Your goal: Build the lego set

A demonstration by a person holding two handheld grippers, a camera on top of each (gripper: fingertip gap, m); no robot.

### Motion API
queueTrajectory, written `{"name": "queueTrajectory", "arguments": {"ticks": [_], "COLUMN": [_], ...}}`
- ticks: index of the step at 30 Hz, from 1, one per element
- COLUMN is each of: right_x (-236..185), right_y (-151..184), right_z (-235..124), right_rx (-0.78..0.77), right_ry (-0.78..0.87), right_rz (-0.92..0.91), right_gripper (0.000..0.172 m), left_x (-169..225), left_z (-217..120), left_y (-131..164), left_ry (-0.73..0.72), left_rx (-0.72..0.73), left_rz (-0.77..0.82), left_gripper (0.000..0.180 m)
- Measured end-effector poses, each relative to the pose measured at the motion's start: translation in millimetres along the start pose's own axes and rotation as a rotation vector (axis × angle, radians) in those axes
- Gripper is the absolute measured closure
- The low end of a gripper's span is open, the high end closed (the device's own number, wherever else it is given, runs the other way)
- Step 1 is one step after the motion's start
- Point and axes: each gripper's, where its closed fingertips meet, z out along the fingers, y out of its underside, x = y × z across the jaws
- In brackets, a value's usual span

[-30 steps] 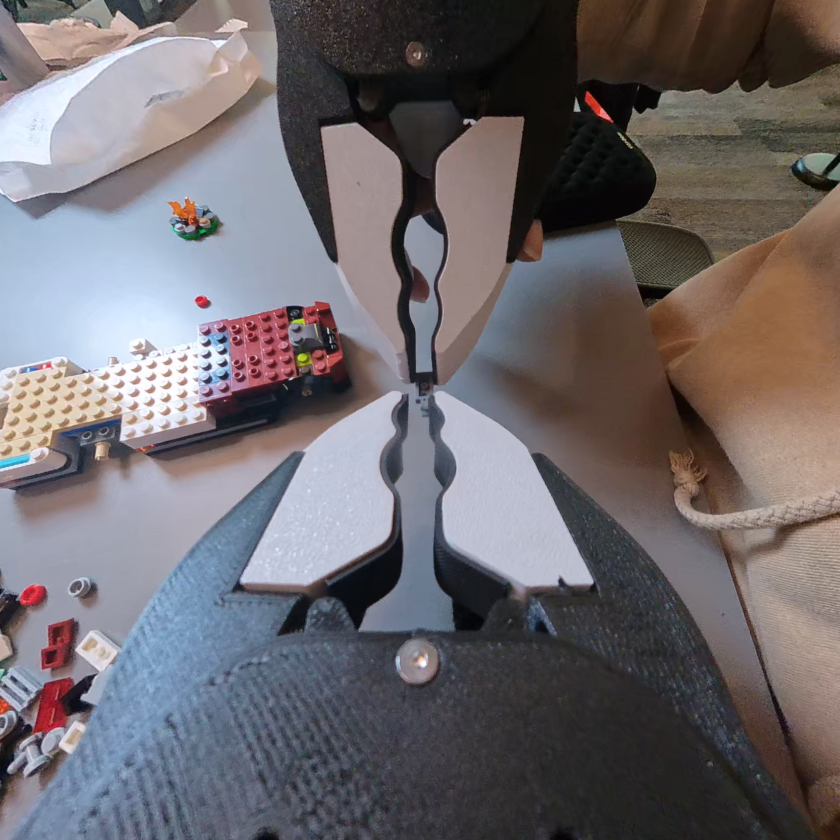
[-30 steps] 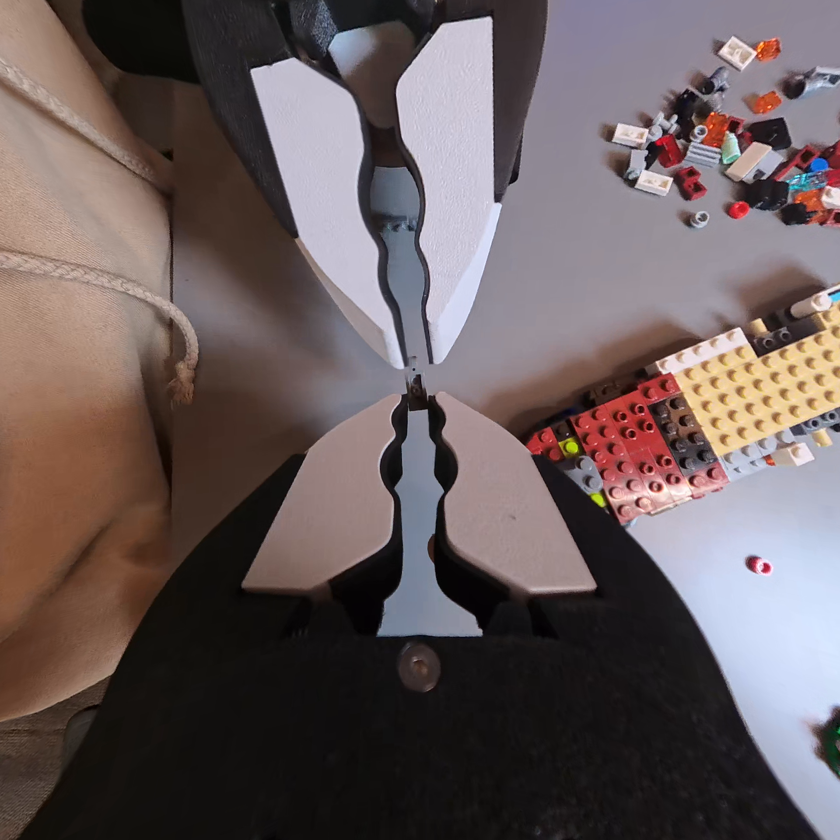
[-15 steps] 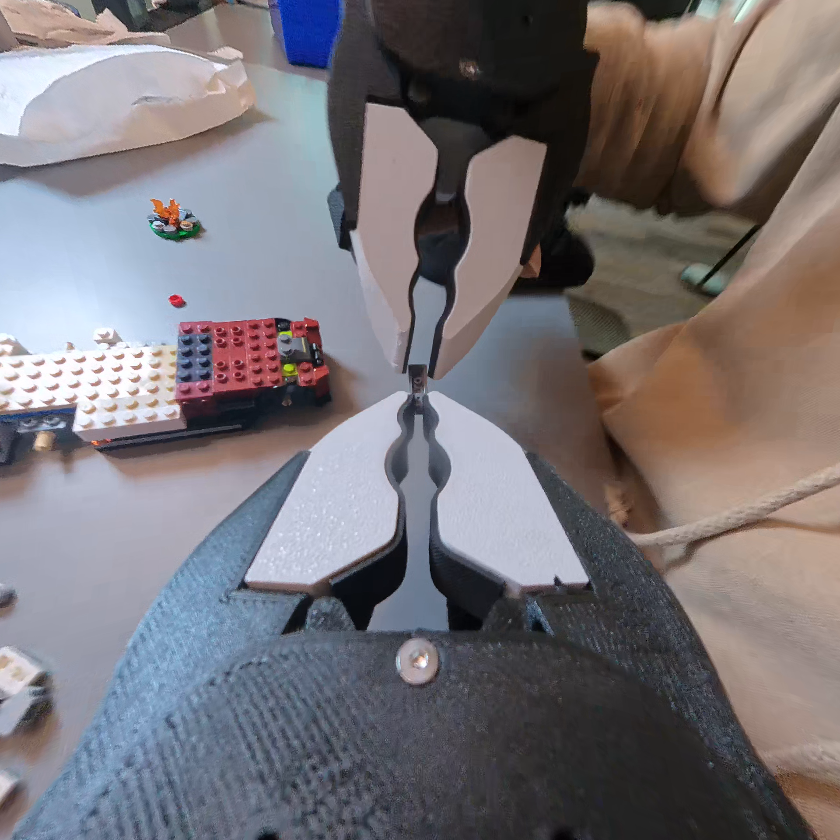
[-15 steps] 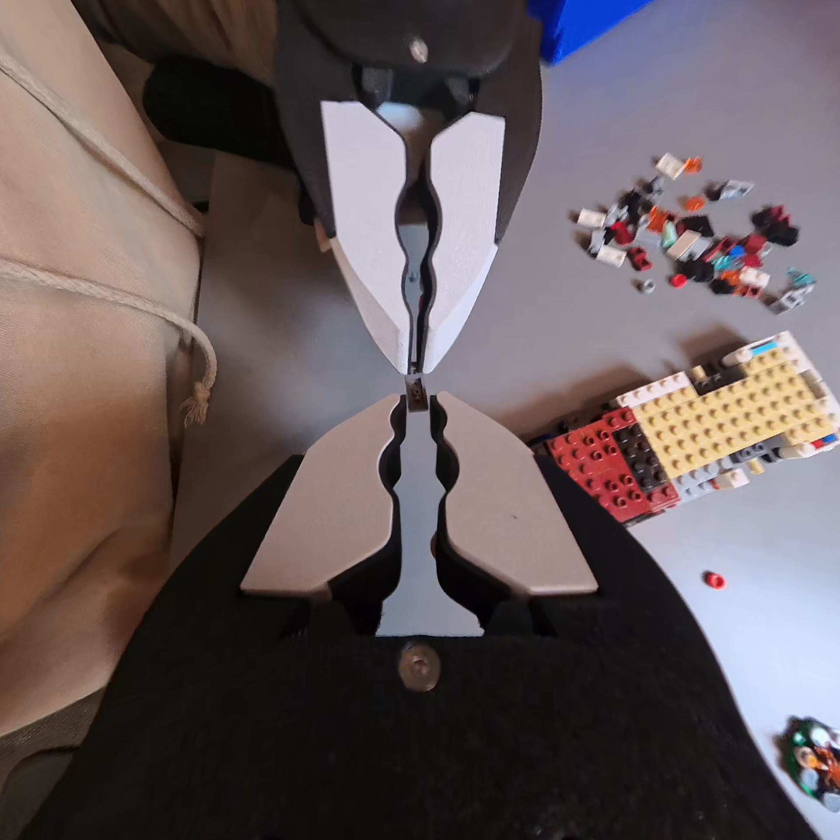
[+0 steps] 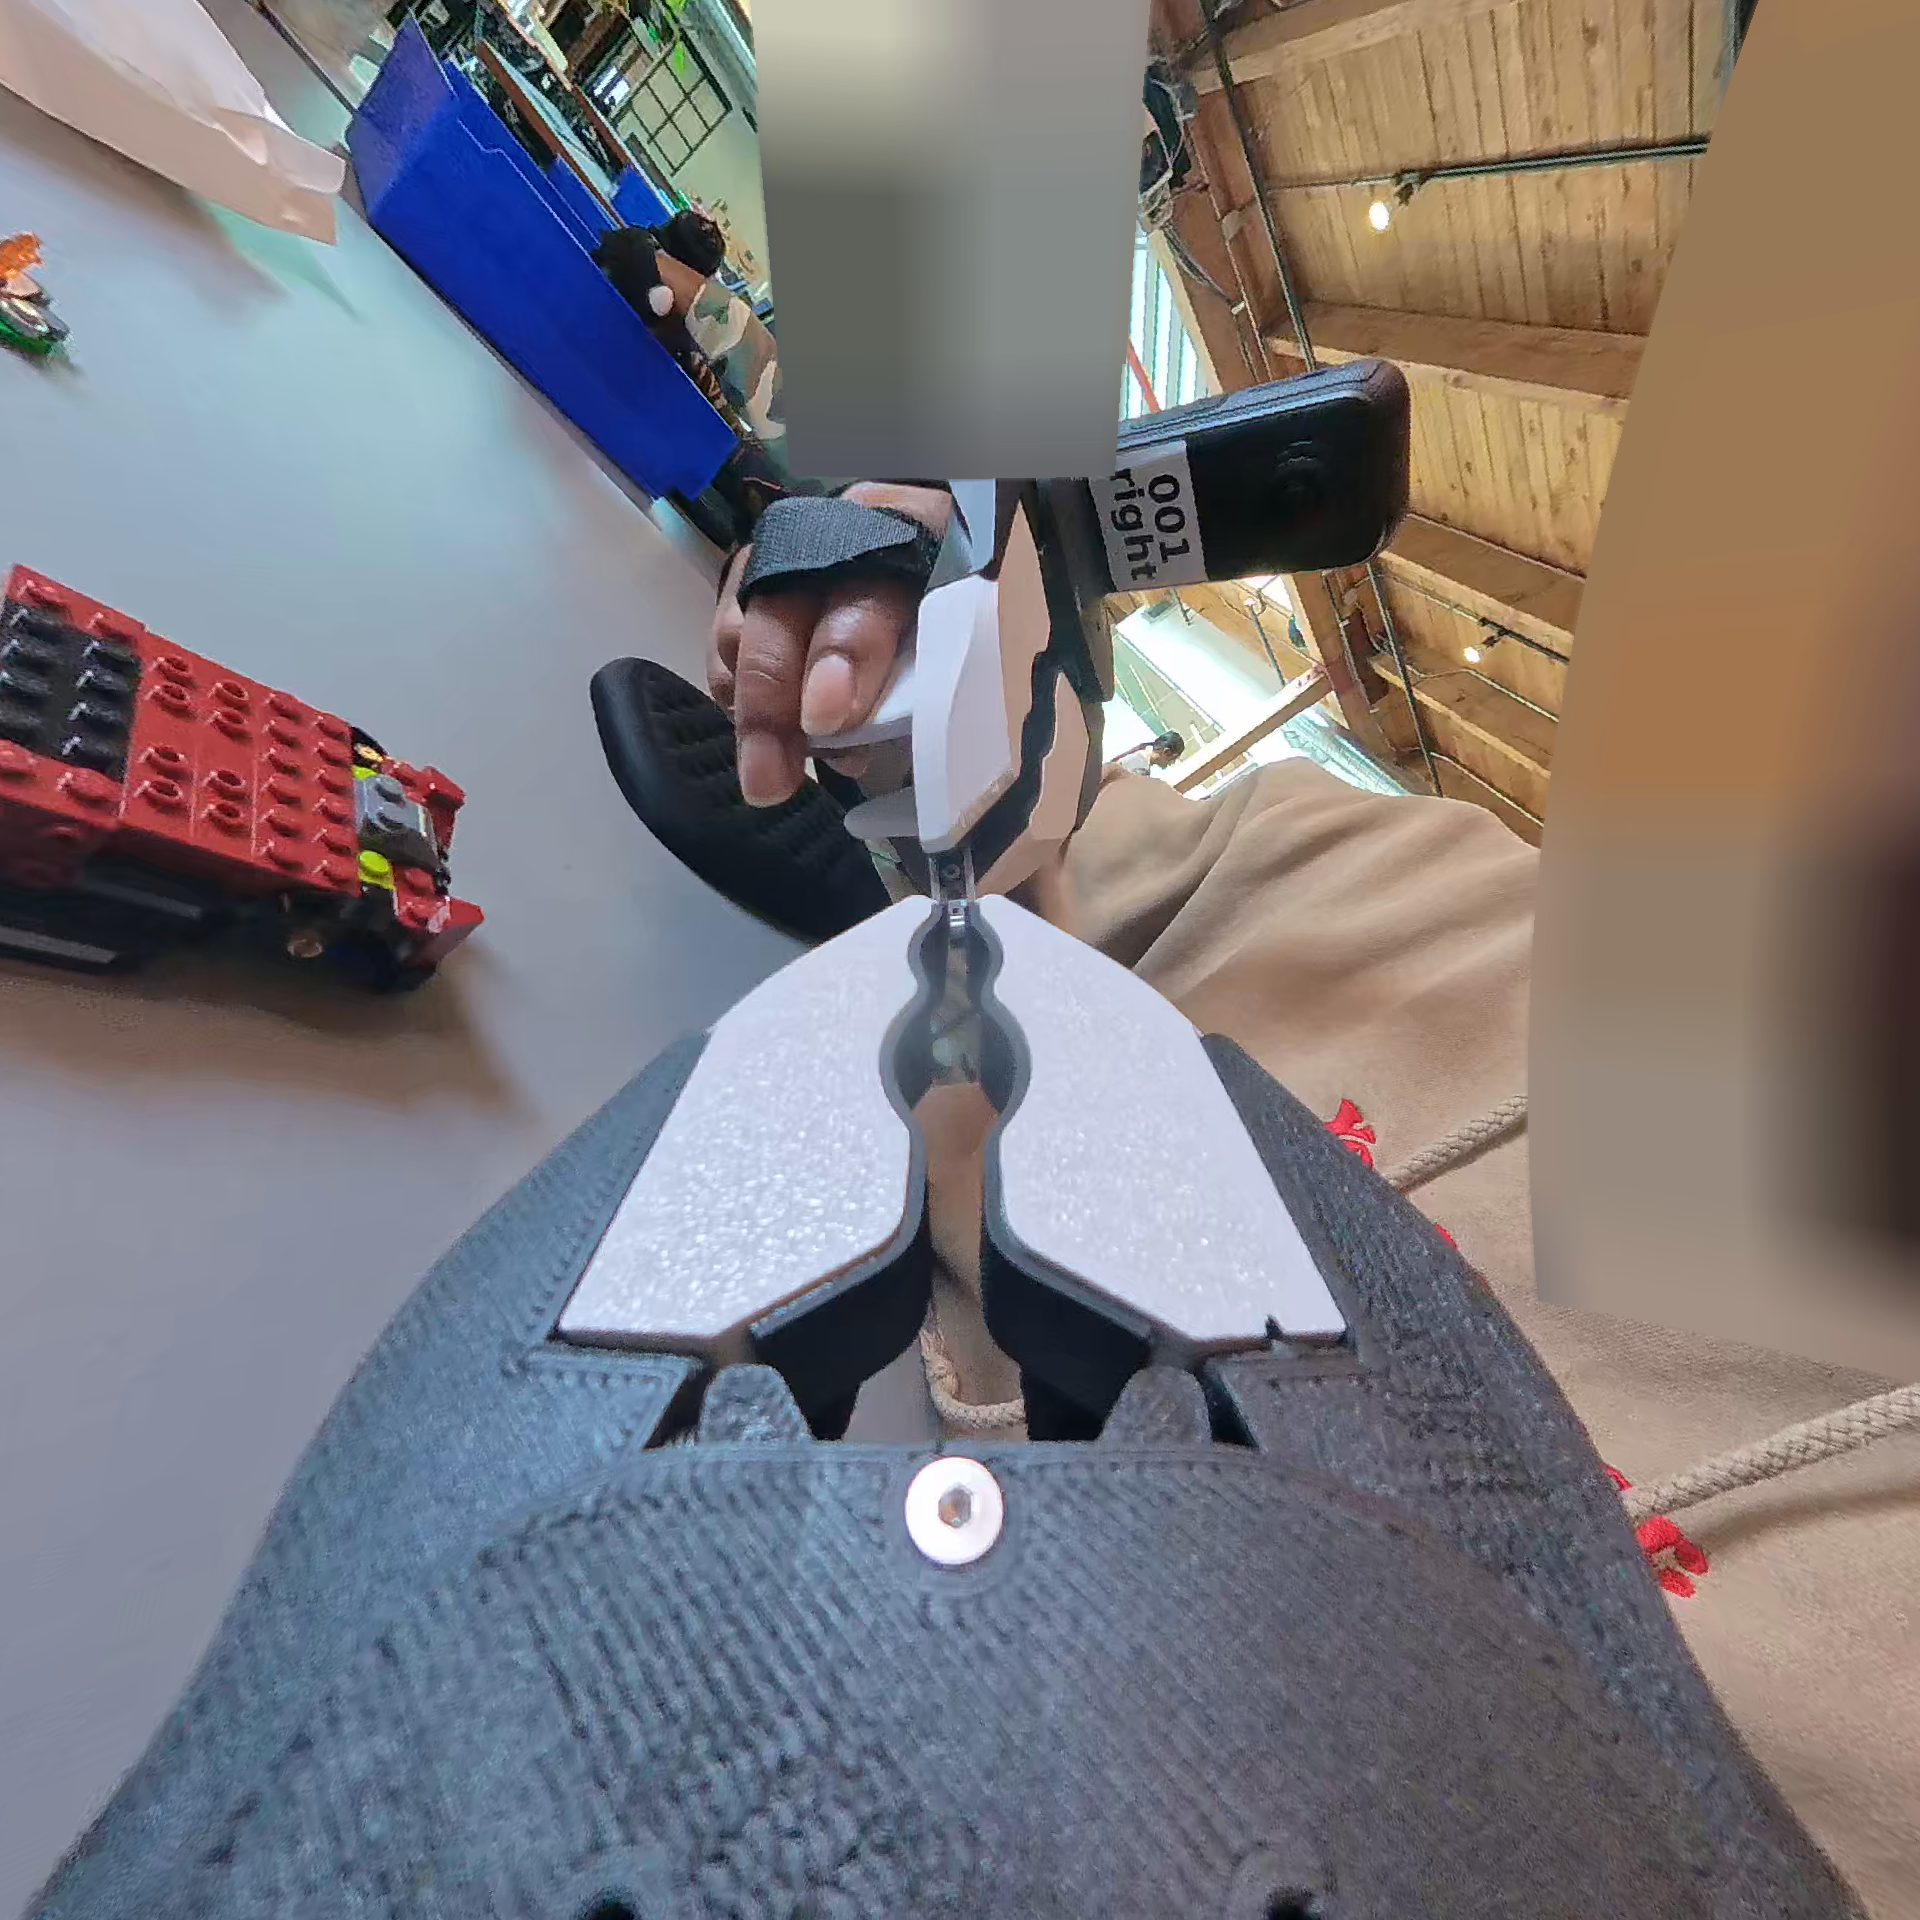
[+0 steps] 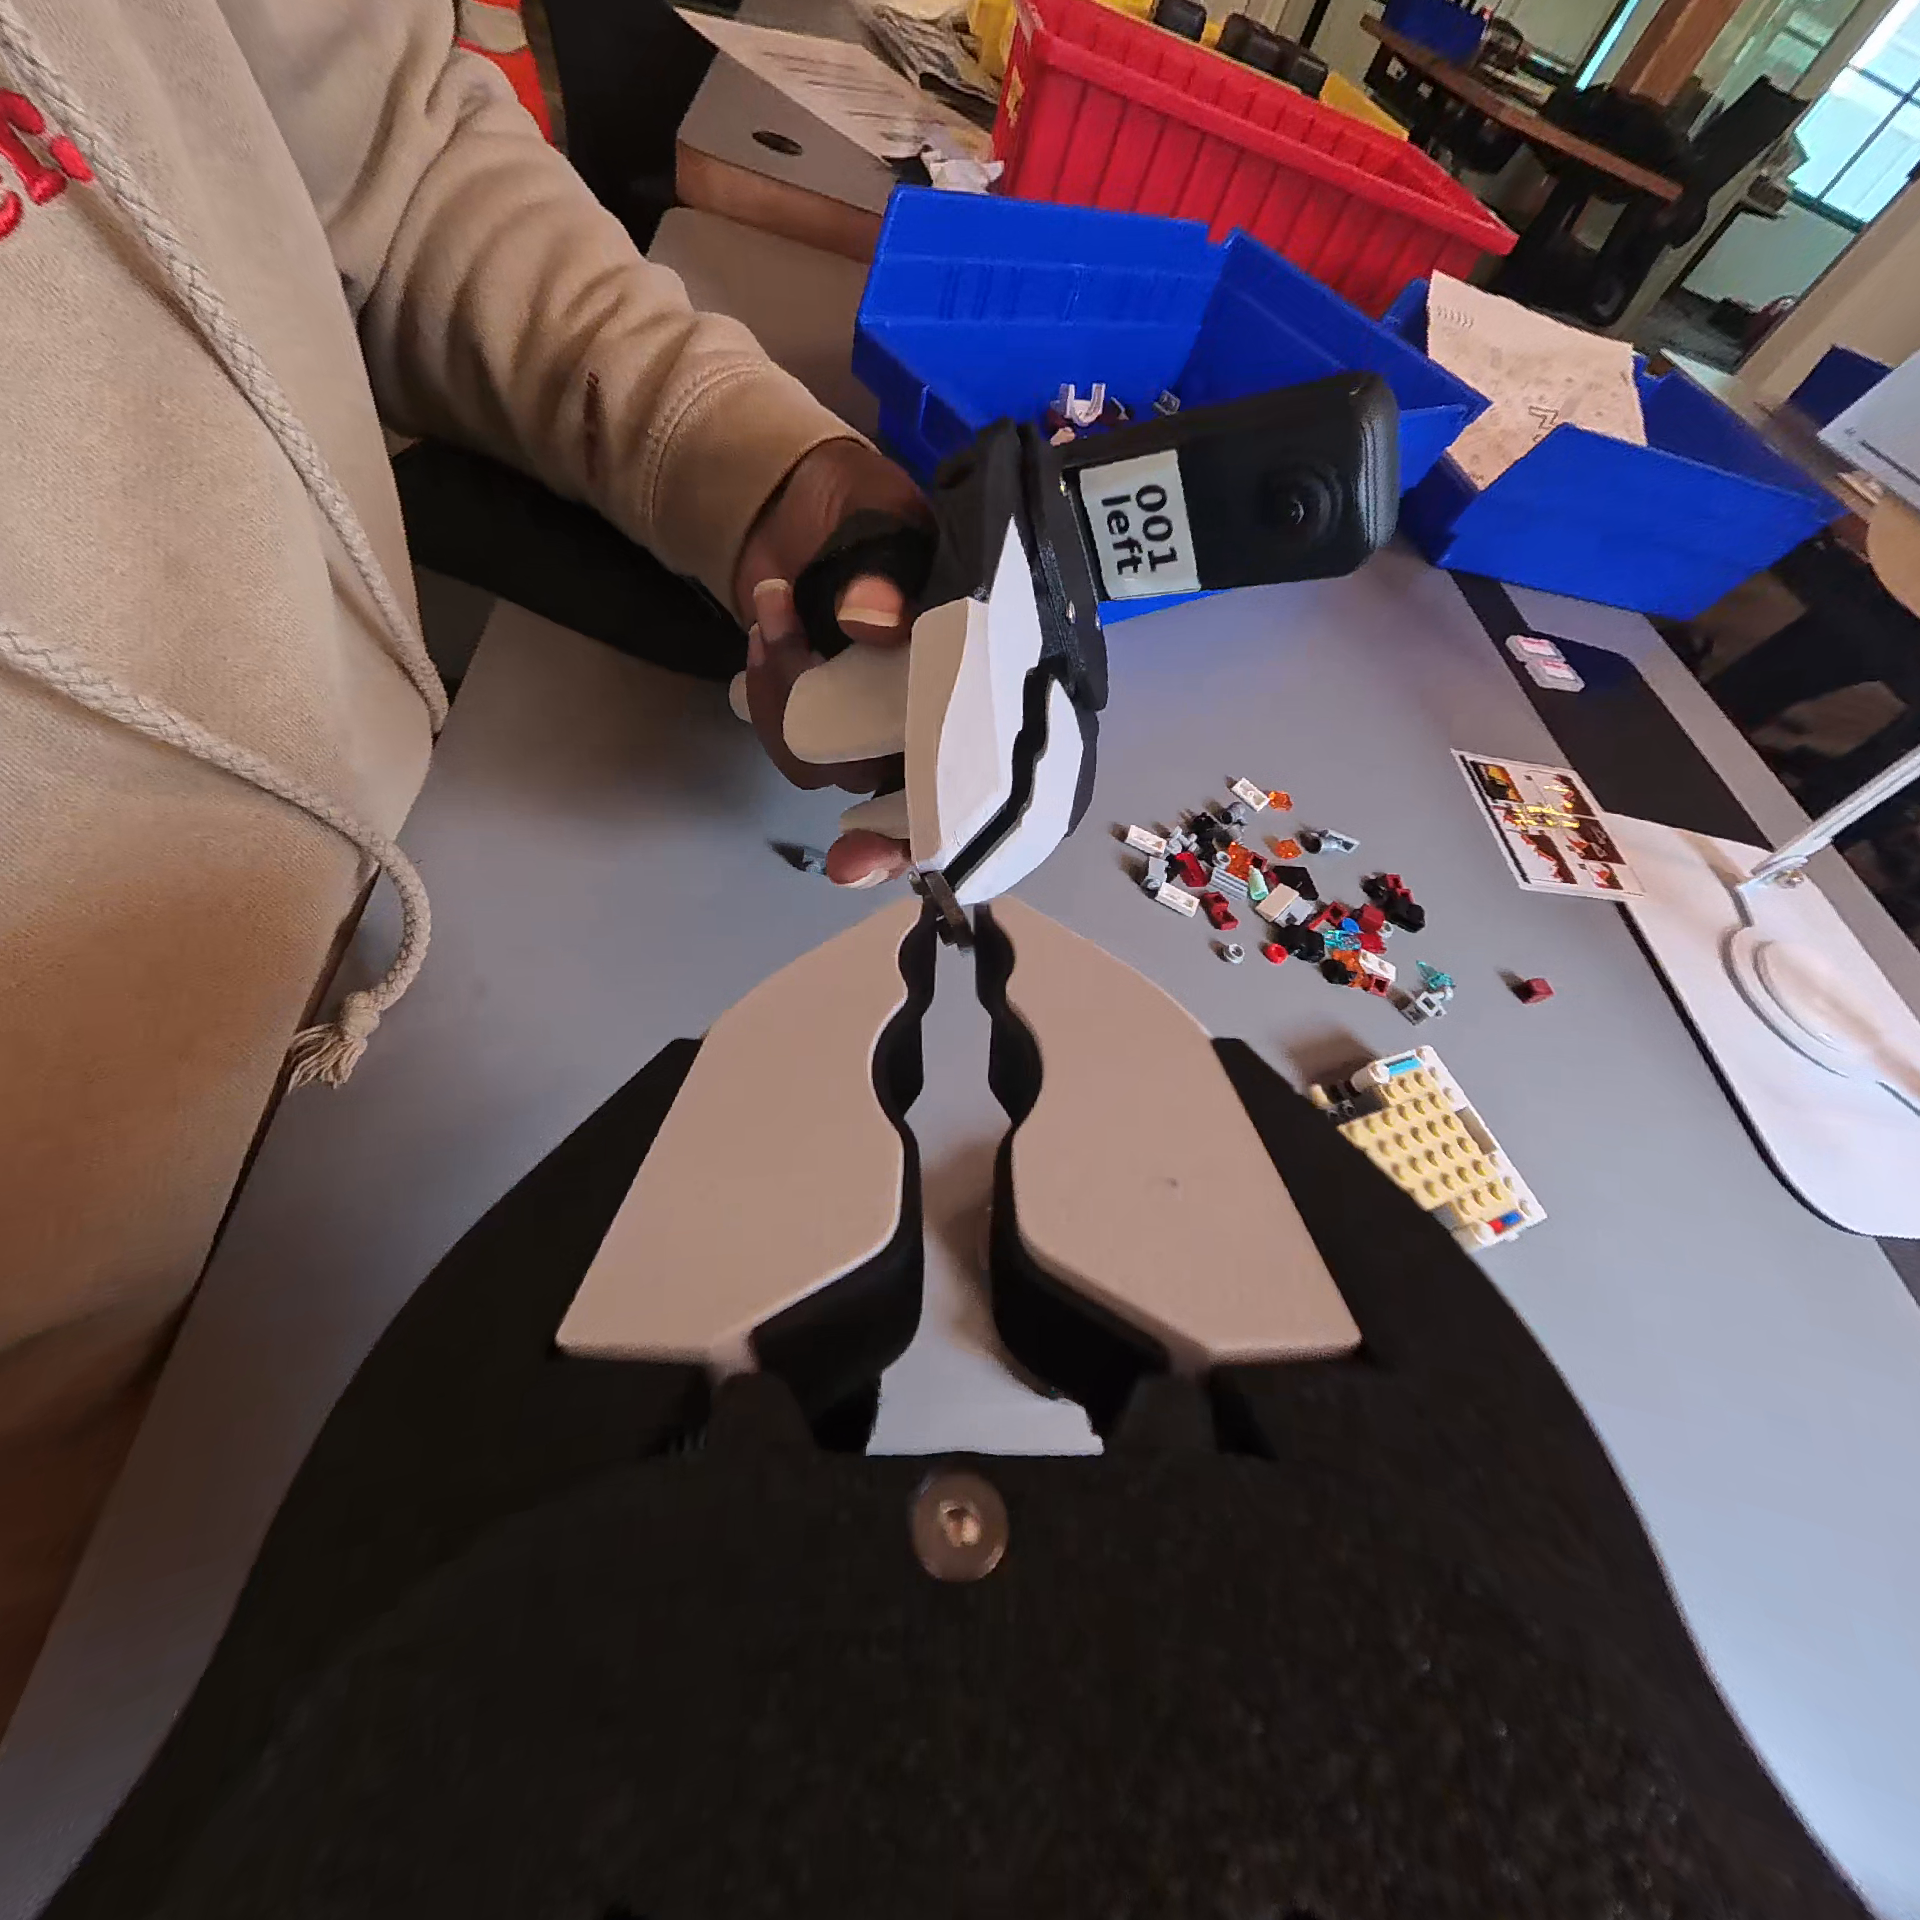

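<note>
My left claw (image 5: 953, 914) and right claw (image 6: 948, 925) meet tip to tip above the table (image 6: 623, 935), both pinched nearly closed on one small dark brick (image 6: 943, 906).

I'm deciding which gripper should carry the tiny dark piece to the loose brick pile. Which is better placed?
Probably the left gripper: it sits on the side of the loose brick pile and pinches the tiny dark piece too. The right gripper, gripping its other end, is nearer the person's body.
</note>
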Motion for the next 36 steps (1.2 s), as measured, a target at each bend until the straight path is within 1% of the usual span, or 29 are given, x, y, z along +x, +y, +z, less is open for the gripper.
{"name": "queueTrajectory", "arguments": {"ticks": [2, 4, 7, 11, 13, 15, 18, 22, 24, 26, 28, 30, 33, 36], "right_x": [-1.7, -3.1, -2.7, -1.6, 0.1, -0.6, -1.6, -2.0, -0.9, 3.7, 13.1, 25.5, 38.4, 36.2], "right_y": [1.1, 5.2, 16.0, 24.8, 23.9, 23.1, 26.1, 27.4, 27.0, 24.4, 19.6, 16.2, 12.3, 7.6], "right_z": [-0.4, -0.9, -3.8, -5.3, -2.8, -0.8, 3.0, 6.0, 6.5, 6.7, 6.5, 4.9, 0.3, -1.6], "right_rx": [-0.015, -0.046, -0.120, -0.198, -0.203, -0.207, -0.228, -0.236, -0.228, -0.197, -0.136, -0.081, -0.036, -0.034], "right_ry": [-0.042, -0.103, -0.215, -0.344, -0.375, -0.408, -0.425, -0.436, -0.434, -0.411, -0.348, -0.241, -0.044, 0.097], "right_rz": [0.038, 0.110, 0.269, 0.467, 0.537, 0.575, 0.580, 0.584, 0.592, 0.592, 0.571, 0.513, 0.350, 0.133], "right_gripper": [0.165, 0.166, 0.166, 0.166, 0.166, 0.166, 0.166, 0.166, 0.166, 0.166, 0.163, 0.157, 0.153, 0.152], "left_x": [0.1, -2.3, -10.2, -21.3, -25.6, -28.6, -26.3, -28.0, -28.4, -27.8, -25.7, -23.7, -24.1, -21.9], "left_z": [0.4, 1.6, 0.7, 0.8, 0.8, 0.1, 0.5, -0.5, -0.8, -1.5, -3.0, -5.7, -10.1, -10.2], "left_y": [0.6, 2.4, 5.5, 11.8, 12.9, 12.1, 11.7, 13.2, 13.0, 9.6, 2.0, -7.0, -16.3, -20.4], "left_ry": [0.000, -0.047, -0.194, -0.379, -0.449, -0.493, -0.482, -0.478, -0.473, -0.456, -0.423, -0.388, -0.357, -0.291], "left_rx": [-0.004, -0.027, -0.091, -0.188, -0.218, -0.229, -0.221, -0.228, -0.224, -0.187, -0.114, -0.038, 0.039, 0.092], "left_rz": [-0.001, 0.070, 0.297, 0.574, 0.679, 0.734, 0.731, 0.702, 0.679, 0.631, 0.553, 0.471, 0.385, 0.274], "left_gripper": [0.178, 0.177, 0.170, 0.167, 0.167, 0.169, 0.174, 0.174, 0.174, 0.174, 0.175, 0.175, 0.175, 0.175]}}
